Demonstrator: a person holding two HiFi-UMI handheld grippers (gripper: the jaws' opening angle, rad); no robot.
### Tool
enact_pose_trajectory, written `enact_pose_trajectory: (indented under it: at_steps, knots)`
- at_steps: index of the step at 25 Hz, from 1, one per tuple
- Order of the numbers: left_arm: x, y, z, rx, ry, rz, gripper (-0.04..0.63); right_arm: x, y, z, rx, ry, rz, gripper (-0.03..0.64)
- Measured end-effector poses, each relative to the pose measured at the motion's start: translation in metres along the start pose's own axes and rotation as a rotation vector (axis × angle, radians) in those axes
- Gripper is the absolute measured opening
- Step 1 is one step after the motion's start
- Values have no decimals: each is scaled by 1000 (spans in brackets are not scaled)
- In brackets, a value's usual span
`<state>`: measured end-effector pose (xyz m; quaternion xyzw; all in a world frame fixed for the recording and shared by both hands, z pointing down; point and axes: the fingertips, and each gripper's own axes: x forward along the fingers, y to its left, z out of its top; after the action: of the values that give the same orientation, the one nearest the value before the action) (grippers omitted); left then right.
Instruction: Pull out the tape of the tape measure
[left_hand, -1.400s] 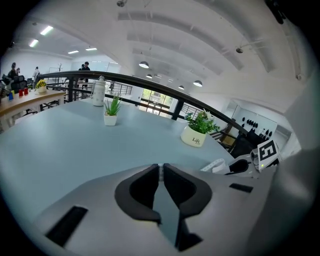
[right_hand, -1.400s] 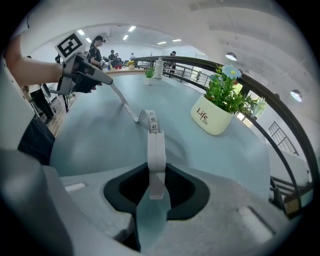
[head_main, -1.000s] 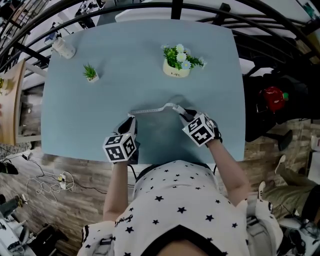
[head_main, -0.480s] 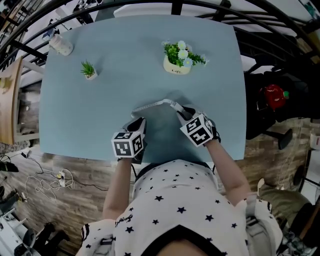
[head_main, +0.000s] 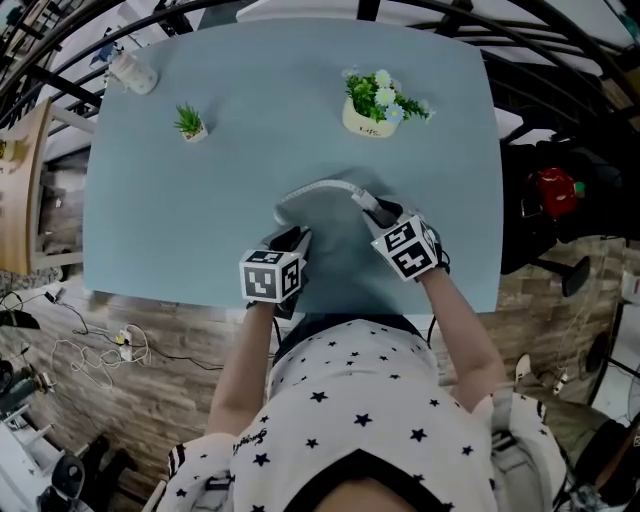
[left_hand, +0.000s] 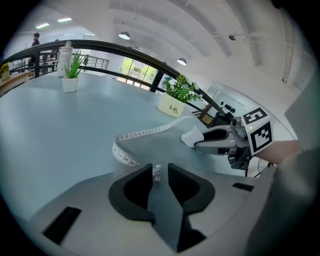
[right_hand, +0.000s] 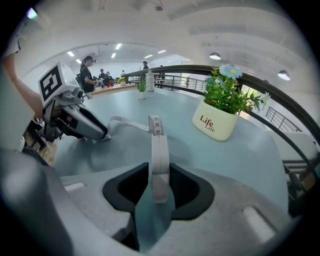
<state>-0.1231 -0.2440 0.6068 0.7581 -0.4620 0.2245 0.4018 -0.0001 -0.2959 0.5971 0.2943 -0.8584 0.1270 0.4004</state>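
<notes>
left gripper (head_main: 292, 239) shifts right, nearer the right gripper (head_main: 380, 212); jaws opening, tape end (left_hand: 157, 173) between them | tape (left_hand: 140, 134) goes from stretched to a slack loop | right gripper jaws opening, case (right_hand: 160, 165) between them

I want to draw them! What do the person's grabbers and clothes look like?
The left gripper and right gripper are grey with black-lined jaws; each carries a white cube of black square markers. Short-sleeved white shirt, black stars. Both jaws are opening, white tape measure between.
</notes>
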Motion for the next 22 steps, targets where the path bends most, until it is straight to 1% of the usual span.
enact_pose_trajectory:
  at_steps: [4, 6, 9, 12, 17, 22]
  knots:
    - [-6, -2, -5, 28, -8, -13, 123, -6, 0, 2, 41, -22, -23, 132]
    - [-12, -3, -10, 35, -17, -16, 141, -9, -1, 0, 54, -33, -41, 154]
    - [-25, -3, -14, 49, -41, -16, 155, -17, -3, 1, 73, -52, -89, 179]
    - [-44, -2, -17, 56, -79, -7, 156, -29, 1, 7, 102, -84, -133, 187]
    - [-78, -2, -19, 54, -152, 9, 156, -54, 24, 17, 164, -157, -170, 187]
    - [-112, -3, -14, 41, -247, 27, 155, -79, 63, 27, 204, -245, -161, 187]
